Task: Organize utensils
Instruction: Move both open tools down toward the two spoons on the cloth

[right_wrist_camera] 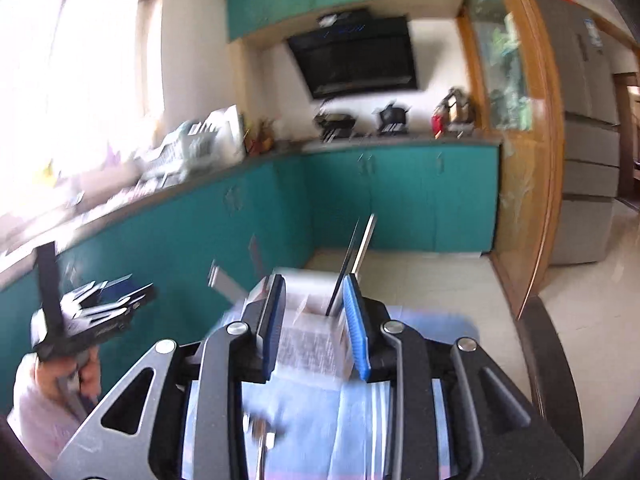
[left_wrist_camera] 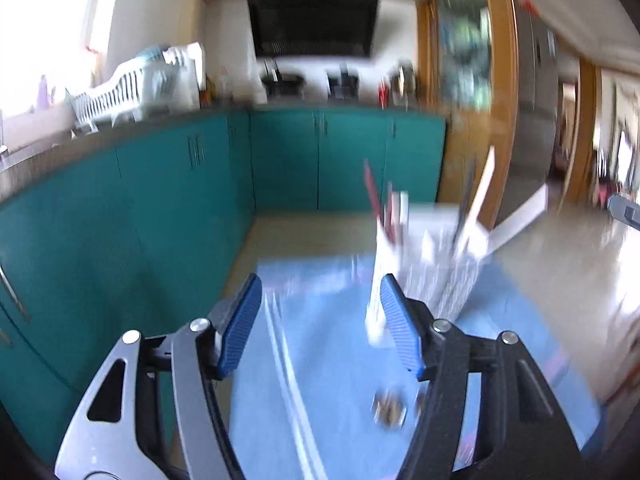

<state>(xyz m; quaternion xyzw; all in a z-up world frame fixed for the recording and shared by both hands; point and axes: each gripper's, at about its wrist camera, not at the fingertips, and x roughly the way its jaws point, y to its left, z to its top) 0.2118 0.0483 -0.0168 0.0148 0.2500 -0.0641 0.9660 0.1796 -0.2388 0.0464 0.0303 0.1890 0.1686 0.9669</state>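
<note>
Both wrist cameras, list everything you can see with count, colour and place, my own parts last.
utensil holder: one, white, slotted, on the blue table surface, right of the left gripper
utensils: several, red and pale handles, count blurred, standing in the holder
blue table covering: one, under both grippers
lower cabinets: teal, along the walls
range hood: one, black, on the far wall
dish rack: one, white, counter left
pots: two, dark, under the hood
refrigerator: one, grey, right
left gripper: blue pads, open
right gripper: blue pads, around the holder, closure unclear
</note>
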